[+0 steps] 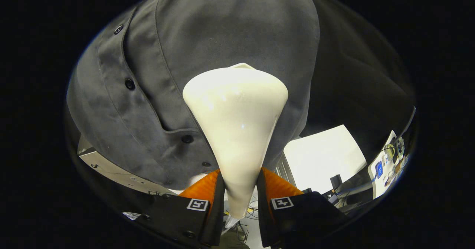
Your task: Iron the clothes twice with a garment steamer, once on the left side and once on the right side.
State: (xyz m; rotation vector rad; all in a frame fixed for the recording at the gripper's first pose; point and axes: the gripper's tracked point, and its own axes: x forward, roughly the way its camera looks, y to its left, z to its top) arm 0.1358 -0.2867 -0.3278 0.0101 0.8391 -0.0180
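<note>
While the hanging dark grey button-front shirt (222, 48) looms ahead, the glossy cream cone-shaped plastic steamer head (235, 123) sits against its cloth just beside the placket, so an ironing pass looks underway. Both fingers of the gripper (240, 193) clamp the steamer's narrow neck. Next it needs steady contact along the fabric.

Steamer head (237, 130) sat clamped between the two fingers (207, 189), its narrow neck pinched by both and its wide end reaching forward against the shirt (207, 37). Shirt hung directly beyond the fingers, button placket (130, 84) left of the steamer head. Surface (323, 156) lay right of the fingers, below the shirt's hem.
</note>
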